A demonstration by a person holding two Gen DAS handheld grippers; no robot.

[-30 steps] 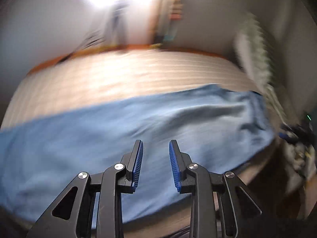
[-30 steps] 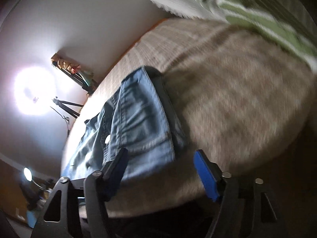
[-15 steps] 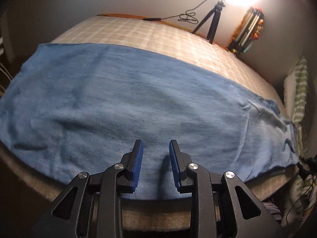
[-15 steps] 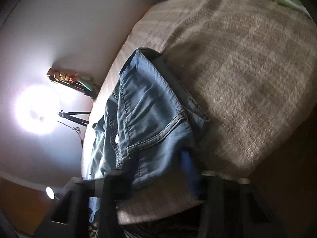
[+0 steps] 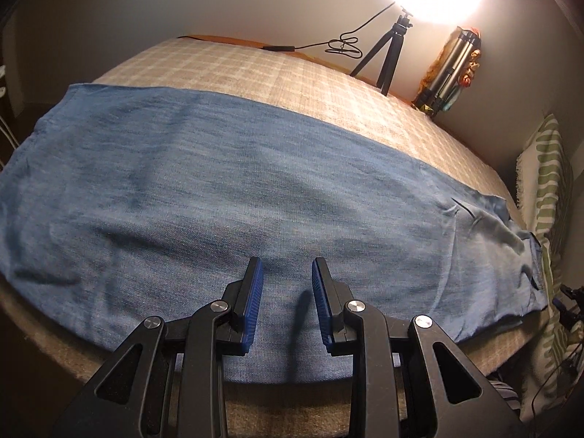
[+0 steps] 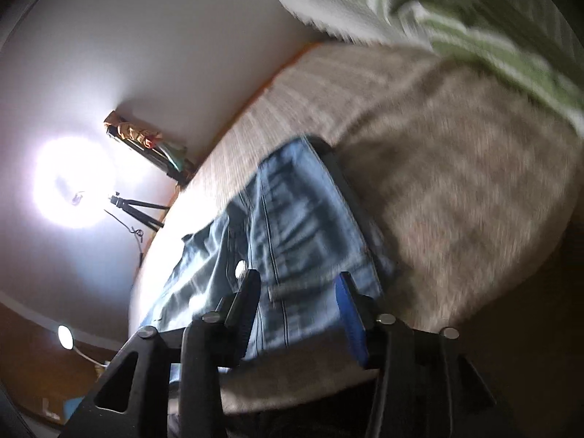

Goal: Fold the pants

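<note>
The pants (image 5: pixel 233 197) lie lengthwise across the bed (image 5: pixel 277 73), along its near edge; behind them, at the wall, stands a tripod (image 5: pixel 387 54); a pillow (image 5: pixel 547 182) lies at the bed's right end

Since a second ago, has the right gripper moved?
Yes. The right gripper has swung: the jeans waistband sits between its open jaws again, and the green striped blanket is back in view.

Left wrist view: close above pants (image 5: pixel 255 189), facing wall. Right wrist view: tilted, waistband end; shared ring light (image 6: pixel 65 182).
</note>
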